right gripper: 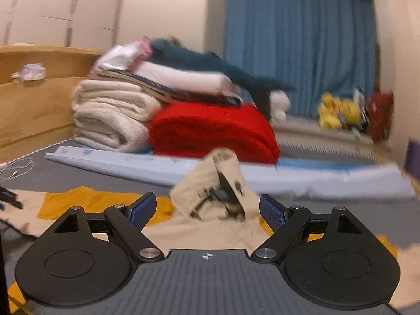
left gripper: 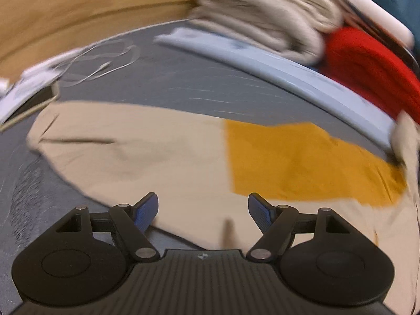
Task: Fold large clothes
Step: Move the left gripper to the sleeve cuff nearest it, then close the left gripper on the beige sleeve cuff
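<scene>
blurring hides garment (left gripper: 147,152) detail; left gripper (left gripper: 203,210) and right gripper (right gripper: 207,211) spread wide, empty.

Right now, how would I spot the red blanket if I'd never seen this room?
Find the blue curtain, then look down to the pile of bedding on the bed. The red blanket sits folded at the bottom, beside the rolled cream blanket. It is the only bright red thing in that pile.

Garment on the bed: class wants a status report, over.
Left gripper open, empty. Right gripper open, empty. Beige and mustard garment spread on the grey bed, one bunched part sticking up. Blanket stack behind, clear.
</scene>
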